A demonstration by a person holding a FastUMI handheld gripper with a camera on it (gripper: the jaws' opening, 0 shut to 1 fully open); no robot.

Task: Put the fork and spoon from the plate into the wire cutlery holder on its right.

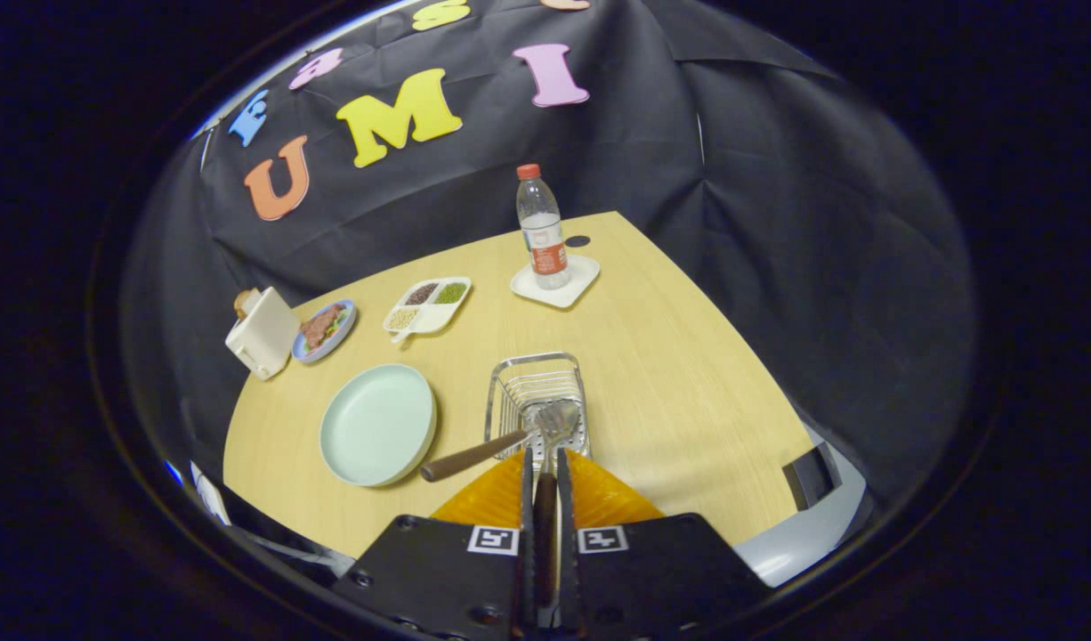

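in the gripper view, the claw (544, 467) is seen pressed nearly together, with a dark brown handle pinched in the narrow slot between its two orange fingers (497, 499). the handle belongs to a piece of cutlery, apparently the spoon (545, 507), whose metal end reaches forward past the fingertips into the near end of the wire holder (535, 367). whether that metal end rests on the wire bottom cannot be told.

the fork (474, 454) is seen lying aslant: its metal head is inside the near end of the holder, beside the other metal end, and its brown handle sticks out over the holder's near left rim toward the plate (376, 425). the two metal heads overlap, so which is which is hard to make out.

the pale green plate is set on the counter (688, 401) just beside the holder, toward the counter's near left edge, and nothing lies in it.

farther back, near the left edge, a cream toaster (262, 334) with a slice of bread is seen, with a small blue dish of food (324, 329) next to it. a white divided tray (428, 305) with grains sits behind the plate. a water bottle (542, 227) with a red cap stands upright on a white square coaster (581, 283) near the far edge.
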